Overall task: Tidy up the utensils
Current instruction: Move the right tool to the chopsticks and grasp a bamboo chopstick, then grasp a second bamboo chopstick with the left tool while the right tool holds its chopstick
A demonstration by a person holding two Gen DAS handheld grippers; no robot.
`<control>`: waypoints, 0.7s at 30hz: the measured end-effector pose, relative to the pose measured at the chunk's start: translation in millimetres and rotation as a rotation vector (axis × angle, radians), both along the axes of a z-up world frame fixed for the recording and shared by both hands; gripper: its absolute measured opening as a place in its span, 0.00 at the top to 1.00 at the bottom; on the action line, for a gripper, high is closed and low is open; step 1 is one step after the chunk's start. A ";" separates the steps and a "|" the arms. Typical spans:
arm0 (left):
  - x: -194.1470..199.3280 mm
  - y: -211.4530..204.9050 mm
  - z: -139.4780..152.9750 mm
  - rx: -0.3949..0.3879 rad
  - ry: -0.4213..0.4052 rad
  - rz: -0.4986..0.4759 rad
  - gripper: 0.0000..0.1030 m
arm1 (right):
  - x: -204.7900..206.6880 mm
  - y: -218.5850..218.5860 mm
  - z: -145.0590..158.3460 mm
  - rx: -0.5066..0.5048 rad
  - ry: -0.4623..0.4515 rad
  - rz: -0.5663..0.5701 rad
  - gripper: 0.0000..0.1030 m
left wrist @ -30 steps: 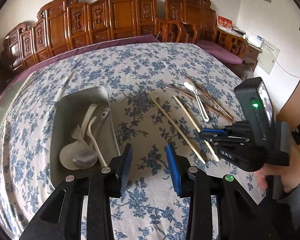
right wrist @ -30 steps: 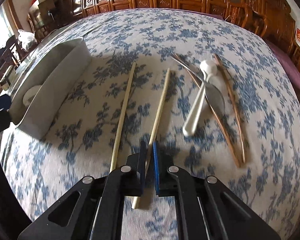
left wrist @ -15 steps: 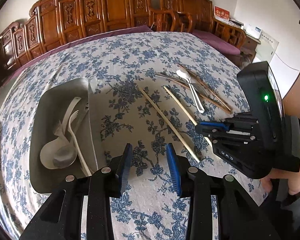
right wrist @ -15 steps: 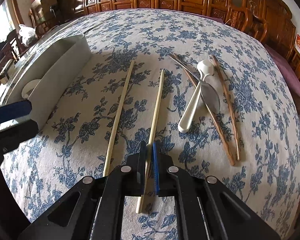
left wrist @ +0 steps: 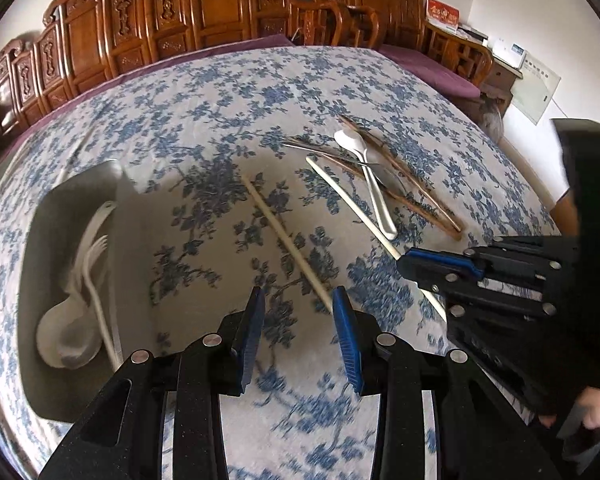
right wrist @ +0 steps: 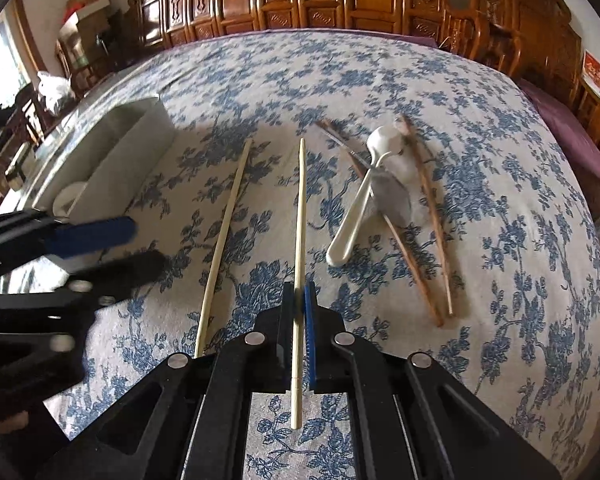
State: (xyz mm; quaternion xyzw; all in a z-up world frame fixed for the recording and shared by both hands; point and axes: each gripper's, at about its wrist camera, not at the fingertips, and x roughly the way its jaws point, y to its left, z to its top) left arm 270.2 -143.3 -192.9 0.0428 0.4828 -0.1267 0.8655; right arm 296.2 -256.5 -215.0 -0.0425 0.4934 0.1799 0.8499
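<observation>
Two pale chopsticks lie side by side on the floral cloth. My right gripper (right wrist: 299,295) is shut on the right pale chopstick (right wrist: 300,216) near its close end; the left wrist view shows that gripper (left wrist: 404,265) gripping this chopstick (left wrist: 352,204). My left gripper (left wrist: 299,300) is open just above the cloth, with the close end of the left pale chopstick (left wrist: 284,240) lying between its fingers, untouched. In the right wrist view the left gripper (right wrist: 148,243) hovers beside that chopstick (right wrist: 224,236). A grey tray (left wrist: 40,240) at the left holds white spoons and a fork.
Farther right lie a white spoon (right wrist: 356,216), a metal spoon (right wrist: 392,200) and two brown chopsticks (right wrist: 432,216), partly crossed. The tray's wall (right wrist: 128,160) stands left of the pale chopsticks. Carved wooden chairs ring the round table. A person's hand (left wrist: 596,408) holds the right gripper.
My left gripper has moved right and down from beside the tray to the left pale chopstick's close end. The right gripper stays shut on its chopstick, which now lines up straighter in its jaws.
</observation>
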 end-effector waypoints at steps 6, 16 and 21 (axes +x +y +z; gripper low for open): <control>17.2 -14.6 -14.6 0.029 0.027 0.005 0.68 | 0.9 -9.0 2.2 0.013 -0.005 -0.025 0.94; 24.1 -19.9 -34.3 0.054 0.063 0.018 0.68 | 2.7 -15.4 3.9 0.035 -0.012 -0.046 0.94; 21.5 -20.5 -34.7 0.072 0.051 0.011 0.74 | 2.7 -15.1 3.9 0.037 -0.012 -0.046 0.94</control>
